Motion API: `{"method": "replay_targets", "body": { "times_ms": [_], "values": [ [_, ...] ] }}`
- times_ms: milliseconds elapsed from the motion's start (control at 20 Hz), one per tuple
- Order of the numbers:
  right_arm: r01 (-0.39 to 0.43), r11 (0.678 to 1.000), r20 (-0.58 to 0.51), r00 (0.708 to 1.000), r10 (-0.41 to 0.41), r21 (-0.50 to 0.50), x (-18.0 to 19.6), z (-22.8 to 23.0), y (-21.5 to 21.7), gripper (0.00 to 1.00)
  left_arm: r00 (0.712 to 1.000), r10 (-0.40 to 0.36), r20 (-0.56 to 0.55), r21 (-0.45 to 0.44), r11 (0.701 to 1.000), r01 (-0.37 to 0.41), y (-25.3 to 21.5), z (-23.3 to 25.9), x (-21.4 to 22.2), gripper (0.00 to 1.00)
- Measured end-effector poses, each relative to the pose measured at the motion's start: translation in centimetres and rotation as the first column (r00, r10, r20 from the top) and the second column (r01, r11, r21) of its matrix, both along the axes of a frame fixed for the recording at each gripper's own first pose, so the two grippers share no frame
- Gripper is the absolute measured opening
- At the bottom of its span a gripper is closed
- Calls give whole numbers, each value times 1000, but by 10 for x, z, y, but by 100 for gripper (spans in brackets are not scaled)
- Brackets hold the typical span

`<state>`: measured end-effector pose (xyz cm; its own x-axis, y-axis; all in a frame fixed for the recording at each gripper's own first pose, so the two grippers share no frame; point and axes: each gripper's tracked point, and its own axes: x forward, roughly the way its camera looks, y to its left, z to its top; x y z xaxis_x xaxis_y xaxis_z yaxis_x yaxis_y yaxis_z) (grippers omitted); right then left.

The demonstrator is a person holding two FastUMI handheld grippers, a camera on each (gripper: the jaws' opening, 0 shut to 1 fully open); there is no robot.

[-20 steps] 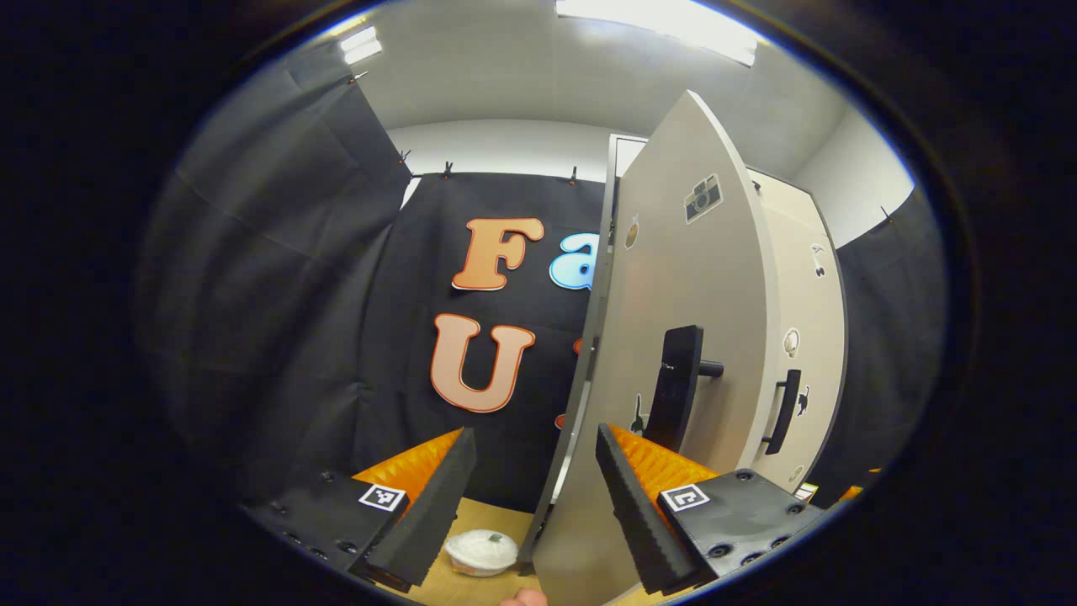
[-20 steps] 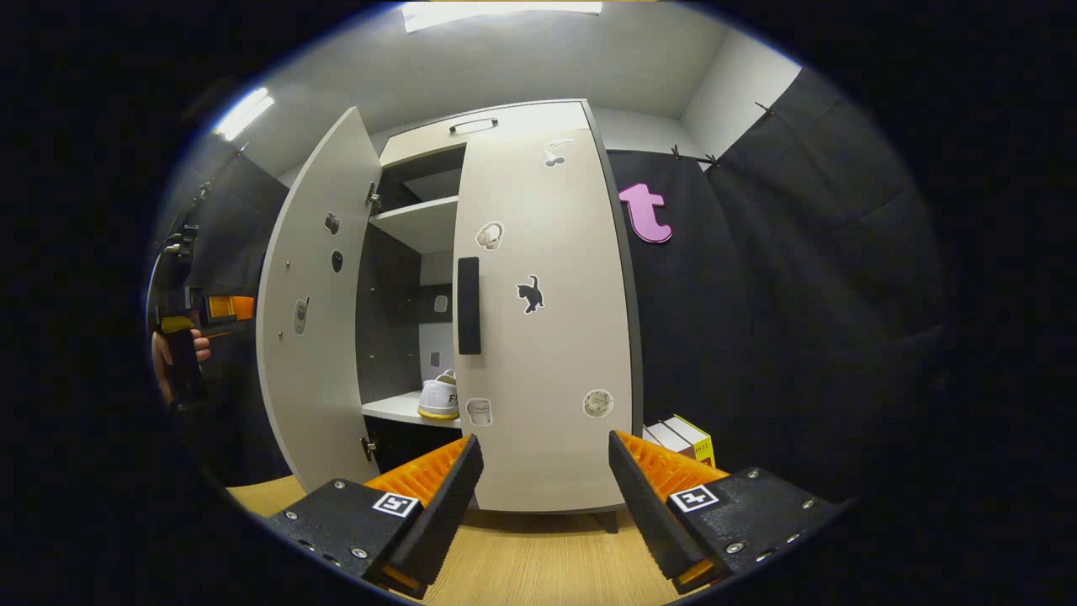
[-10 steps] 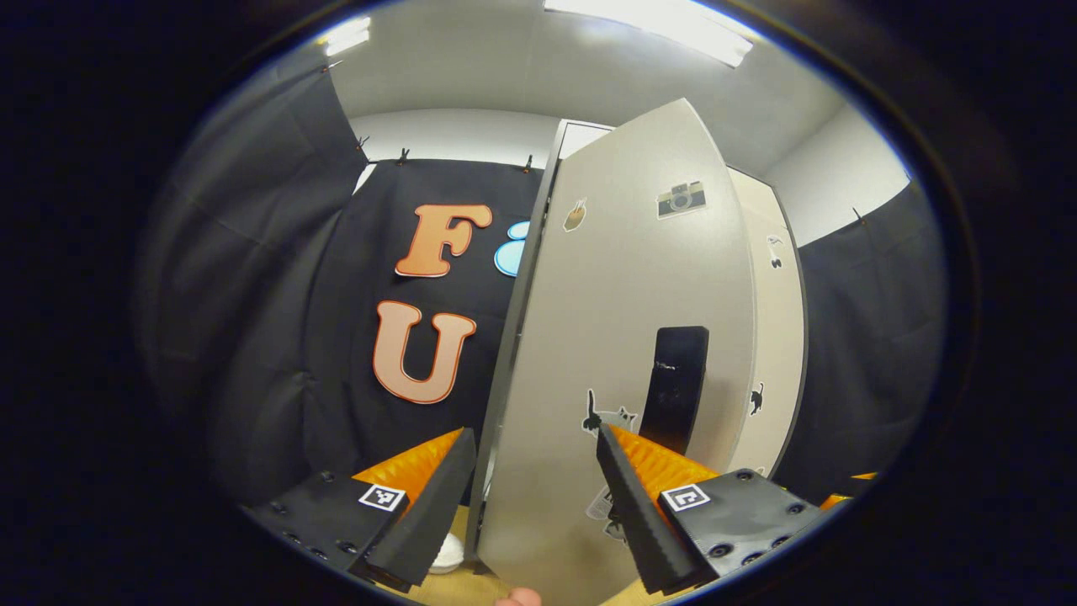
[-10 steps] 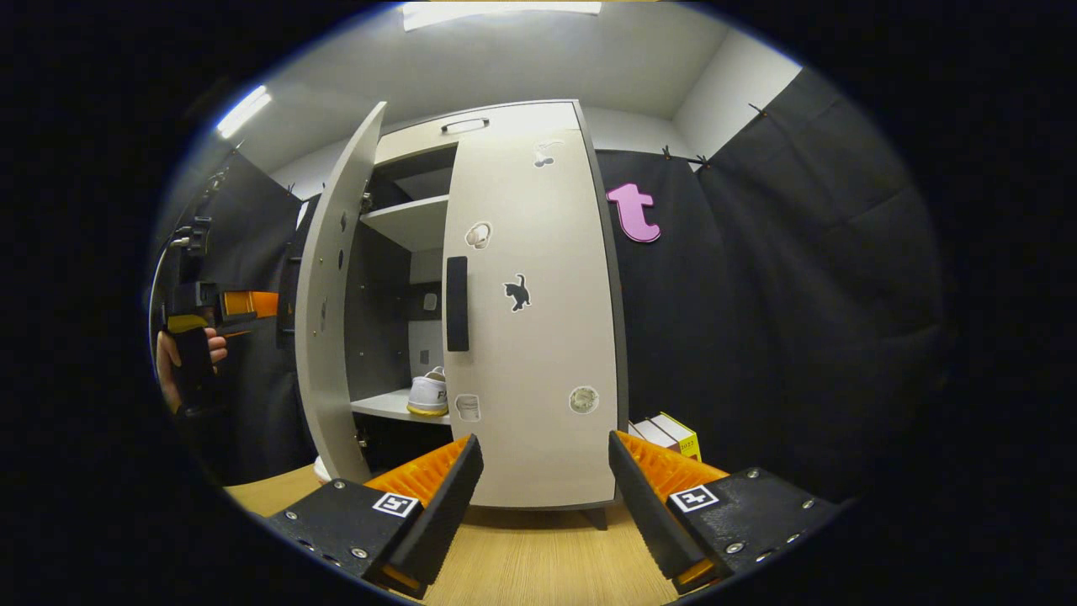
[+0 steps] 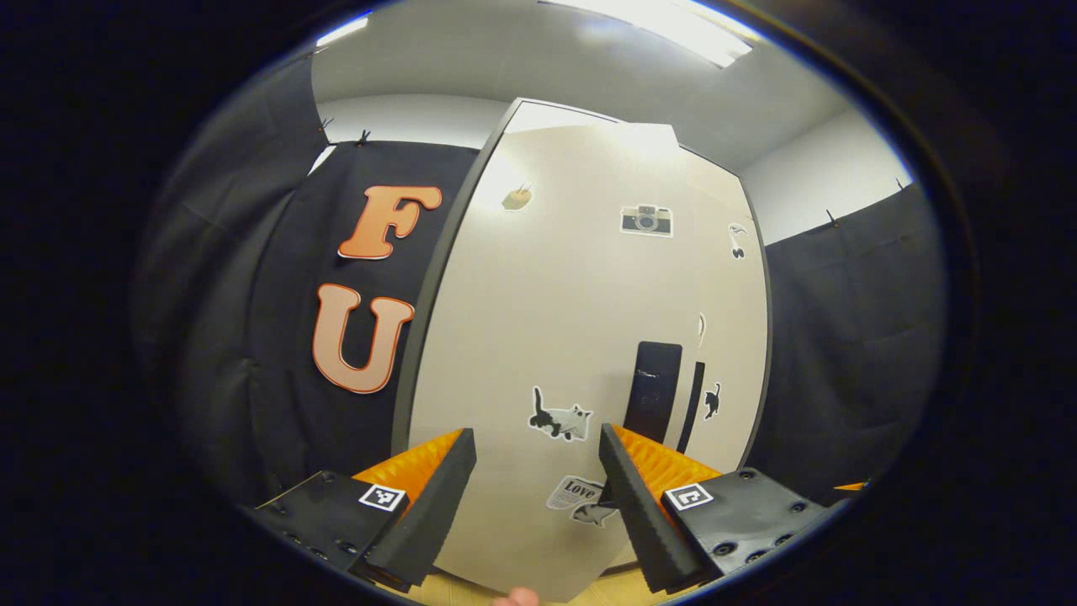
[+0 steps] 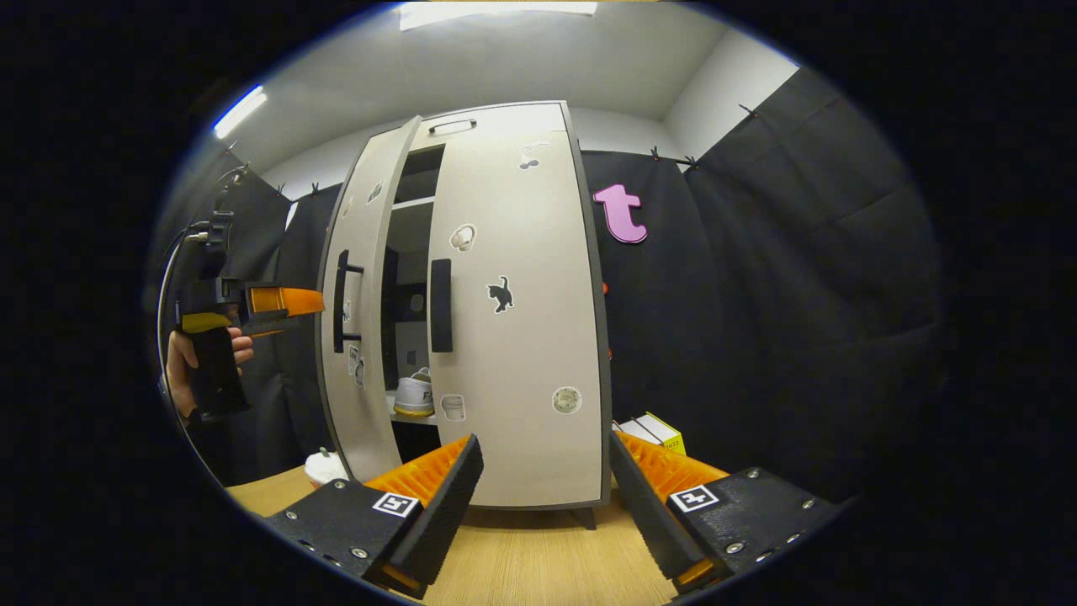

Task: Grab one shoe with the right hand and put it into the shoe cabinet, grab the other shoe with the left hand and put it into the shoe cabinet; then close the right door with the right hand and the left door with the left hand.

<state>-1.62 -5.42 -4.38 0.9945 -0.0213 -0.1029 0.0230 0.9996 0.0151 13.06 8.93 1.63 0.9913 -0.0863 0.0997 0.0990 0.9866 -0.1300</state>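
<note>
With jaws spread and empty, the left hand-held gripper (image 6: 282, 305) pushes the cabinet's left door (image 6: 358, 311) almost closed, hiding a white shoe (image 6: 414, 396) on the shelf; the right hand-held gripper (image 6: 543, 497) waits open and empty beside the shut right door (image 6: 513, 337).

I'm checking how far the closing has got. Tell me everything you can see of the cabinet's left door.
The left door is a tall, pale, smooth panel with a dark edge, hinged on its outer side. It carries a black vertical handle and several stickers, among them a cat and a camera. It stands ajar, a narrow gap left beside the shut right door. The left gripper is at its outer face; contact is unclear.
</note>
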Motion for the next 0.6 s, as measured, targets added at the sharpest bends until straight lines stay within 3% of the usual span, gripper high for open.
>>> {"method": "replay_targets", "body": {
  "times_ms": [250,600],
  "values": [
    [28,1000,7,1000,-28,3,-3,4,-13,93,1000,0,0,37,999,0,-14,-3,15,93],
    [43,999,7,999,-43,11,-2,2,-20,92,1000,-5,-29,38,999,6,-29,-13,59,96]
  ]
}}
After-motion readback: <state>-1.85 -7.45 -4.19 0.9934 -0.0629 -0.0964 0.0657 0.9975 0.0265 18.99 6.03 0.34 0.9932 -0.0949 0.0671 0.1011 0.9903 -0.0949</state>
